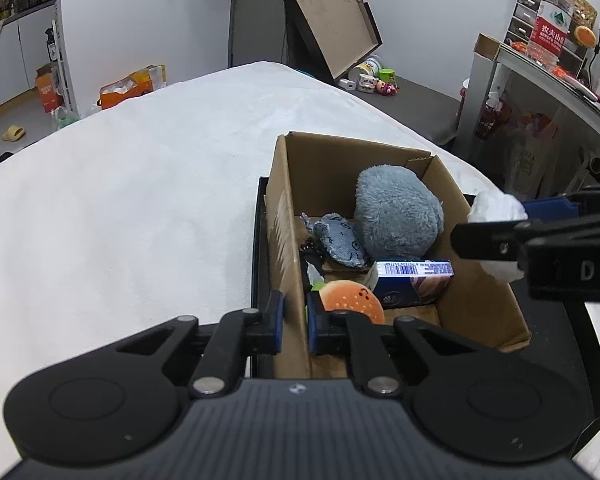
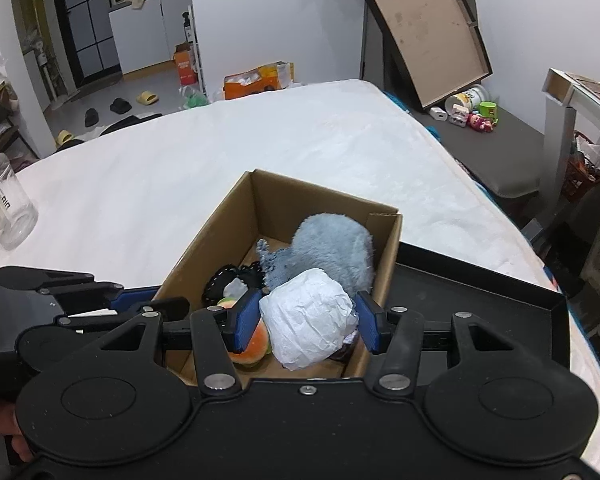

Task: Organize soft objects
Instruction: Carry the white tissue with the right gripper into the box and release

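Right gripper [image 2: 306,322] is grasping one white paper wad [image 2: 308,316]; left gripper [image 1: 295,322] is clamping one cardboard box's [image 1: 284,248] wall.

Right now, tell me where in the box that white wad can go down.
The far end of the box is bare floor, bordered by its back wall and the blue plush. The near end is crowded: burger toy, blue carton, denim pouch. The right claw holds the white wad over that crowded end.

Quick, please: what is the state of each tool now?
Left tool: closed on the brown cardboard box's wall.
Right tool: holding the crumpled white paper wad.
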Action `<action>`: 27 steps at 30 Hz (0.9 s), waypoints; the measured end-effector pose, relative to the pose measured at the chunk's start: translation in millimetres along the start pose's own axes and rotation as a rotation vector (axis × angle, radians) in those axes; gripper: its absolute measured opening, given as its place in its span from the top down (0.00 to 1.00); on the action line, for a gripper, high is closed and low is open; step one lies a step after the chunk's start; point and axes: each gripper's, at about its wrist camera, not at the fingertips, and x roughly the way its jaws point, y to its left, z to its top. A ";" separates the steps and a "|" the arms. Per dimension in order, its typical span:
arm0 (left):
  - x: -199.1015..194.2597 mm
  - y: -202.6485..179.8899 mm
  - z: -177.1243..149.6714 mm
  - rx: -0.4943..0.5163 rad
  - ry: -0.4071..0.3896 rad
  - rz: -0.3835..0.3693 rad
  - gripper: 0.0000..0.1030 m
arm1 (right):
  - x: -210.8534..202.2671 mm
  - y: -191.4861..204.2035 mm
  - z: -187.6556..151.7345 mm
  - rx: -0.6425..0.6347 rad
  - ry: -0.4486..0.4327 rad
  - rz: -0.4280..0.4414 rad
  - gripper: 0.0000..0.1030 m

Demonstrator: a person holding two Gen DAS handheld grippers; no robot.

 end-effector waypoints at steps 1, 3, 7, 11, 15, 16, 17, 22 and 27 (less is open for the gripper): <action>-0.8 0.0 -0.6 0.001 -0.002 -0.003 0.90 | 0.5 1.5 -0.5 -0.003 0.002 -0.001 0.51; -1.3 0.1 -1.3 0.003 -0.005 -0.005 0.89 | 1.5 4.2 -1.6 -0.006 0.009 -0.004 0.51; -2.2 2.3 -1.8 -0.002 -0.008 -0.015 0.89 | 5.4 6.6 -4.3 -0.008 0.026 -0.014 0.51; -3.1 2.2 -2.3 0.003 -0.005 -0.021 0.89 | 9.9 8.2 -8.4 -0.021 0.031 -0.022 0.51; -3.5 2.7 -2.3 0.009 -0.001 -0.028 0.88 | 16.6 9.8 -11.4 -0.035 0.035 -0.037 0.43; -3.1 3.1 -1.3 0.007 0.000 -0.029 0.88 | 18.4 10.1 -11.7 -0.040 0.036 -0.048 0.42; -2.8 3.5 -1.1 0.003 0.001 -0.030 0.88 | 18.7 10.6 -12.8 -0.045 0.031 -0.058 0.40; -3.5 3.1 0.2 -0.007 0.006 -0.035 0.88 | 17.4 6.7 -14.8 -0.043 0.029 -0.070 0.40; -4.3 -3.7 0.4 -0.001 0.011 -0.020 0.85 | 9.3 -2.6 -17.2 -0.019 0.020 -0.073 0.37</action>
